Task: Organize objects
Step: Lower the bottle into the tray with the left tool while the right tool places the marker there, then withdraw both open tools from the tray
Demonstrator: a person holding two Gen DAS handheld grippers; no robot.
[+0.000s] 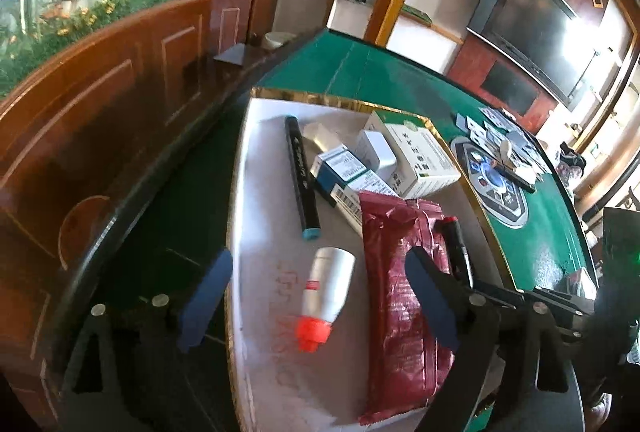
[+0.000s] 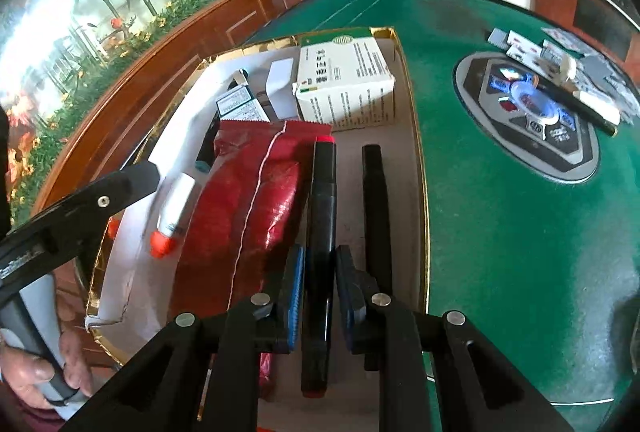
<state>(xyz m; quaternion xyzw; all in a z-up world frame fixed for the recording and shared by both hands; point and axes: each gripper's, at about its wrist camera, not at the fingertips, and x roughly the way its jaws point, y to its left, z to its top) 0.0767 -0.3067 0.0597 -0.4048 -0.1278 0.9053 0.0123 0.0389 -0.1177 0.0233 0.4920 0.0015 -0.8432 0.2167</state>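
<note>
A white gold-rimmed tray (image 1: 256,191) (image 2: 400,191) on the green table holds the sorted things. A white bottle with an orange-red cap (image 1: 328,280) (image 2: 172,211) lies loose on its floor. My left gripper (image 1: 320,300) hangs over it, wide open, with no pad touching it. A red packet (image 1: 400,292) (image 2: 248,216) lies beside the bottle. Right of the packet rests a black marker with a red cap (image 2: 320,232) (image 1: 454,236). My right gripper (image 2: 320,292) straddles this marker, its pads a sliver off each side. A second black marker (image 2: 372,211) lies further right.
A teal-capped marker (image 1: 300,171), a blue box (image 1: 340,167) and a white-green box (image 1: 420,155) (image 2: 344,83) fill the tray's far end. The table's centre panel (image 2: 528,111) has cards and a pen (image 2: 580,107) on it. A hand (image 2: 32,372) holds the left gripper.
</note>
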